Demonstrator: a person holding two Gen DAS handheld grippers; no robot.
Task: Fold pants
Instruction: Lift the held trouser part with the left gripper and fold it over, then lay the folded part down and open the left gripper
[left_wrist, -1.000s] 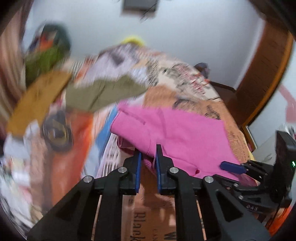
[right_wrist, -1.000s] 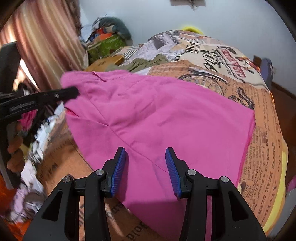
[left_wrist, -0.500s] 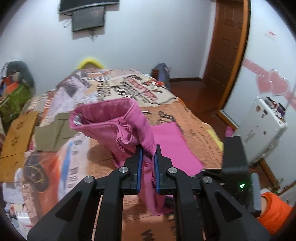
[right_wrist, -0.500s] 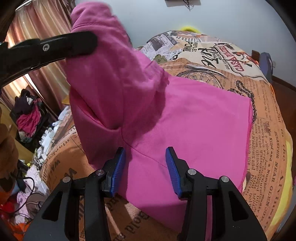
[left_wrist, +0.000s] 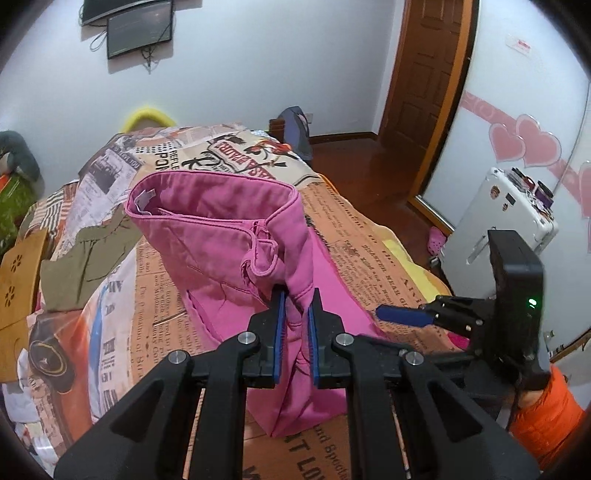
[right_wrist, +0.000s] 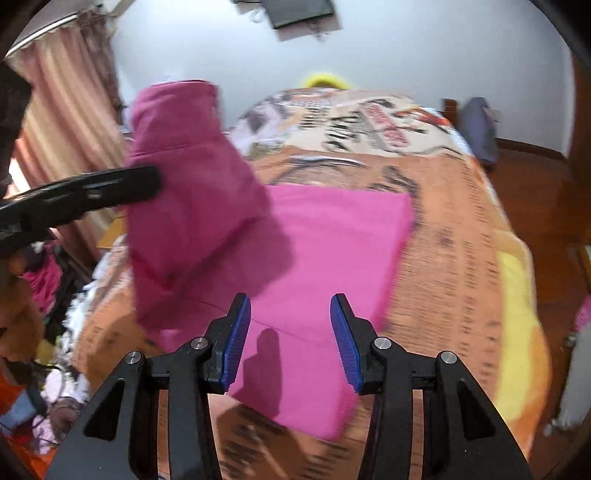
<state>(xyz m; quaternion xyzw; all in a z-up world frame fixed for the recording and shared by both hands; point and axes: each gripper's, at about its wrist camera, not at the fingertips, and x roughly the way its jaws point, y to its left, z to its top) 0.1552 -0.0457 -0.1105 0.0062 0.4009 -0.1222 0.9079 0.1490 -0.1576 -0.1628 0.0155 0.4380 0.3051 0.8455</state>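
On the bed (left_wrist: 373, 236) | my left gripper (left_wrist: 295, 314) clamped on lifted pink pants (left_wrist: 221, 229); my right gripper (right_wrist: 290, 317) apart, empty, above them

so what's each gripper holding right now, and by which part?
Left gripper is shut on the pink pants, pinching the waistband edge near a belt loop. Right gripper is open over the pants, holding nothing.

My bed (left_wrist: 373, 236) wears a newspaper-print cover. The pink pants (right_wrist: 332, 236) lie partly flat on it; beyond the pants, toward the curtain side, an olive-green garment (left_wrist: 85, 266) lies directly on the cover too.
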